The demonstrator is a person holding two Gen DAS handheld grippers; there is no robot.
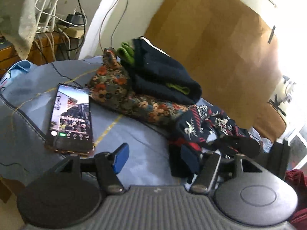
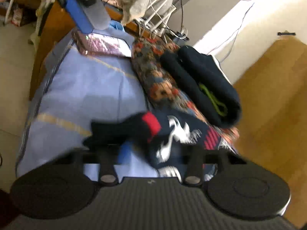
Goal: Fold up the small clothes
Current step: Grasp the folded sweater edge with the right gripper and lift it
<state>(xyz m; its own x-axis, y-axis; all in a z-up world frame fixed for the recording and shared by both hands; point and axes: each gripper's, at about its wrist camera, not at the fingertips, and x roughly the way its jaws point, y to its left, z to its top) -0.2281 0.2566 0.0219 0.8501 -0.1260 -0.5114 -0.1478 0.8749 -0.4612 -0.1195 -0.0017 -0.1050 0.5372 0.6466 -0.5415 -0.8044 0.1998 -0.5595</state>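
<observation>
A small navy garment with red and white print [image 1: 207, 128] lies crumpled at the near right of the light blue cloth surface [image 1: 138, 134]. It also shows in the right wrist view [image 2: 172, 134], blurred, right at my right gripper [image 2: 151, 153], whose jaws stand wide apart with the garment between them. My left gripper [image 1: 153, 157] is open, its right finger against the garment's edge. Behind lie a floral cloth [image 1: 122, 94] and a folded navy garment with green trim [image 1: 163, 74]. My left gripper also shows far off in the right wrist view [image 2: 86, 15].
A lit phone [image 1: 72, 118] lies on the blue cloth at the left. Cables and a white rack [image 1: 48, 19] crowd the back left. A brown cardboard panel [image 1: 220, 48] stands to the right. A grey cloth [image 1: 21, 19] hangs at the upper left.
</observation>
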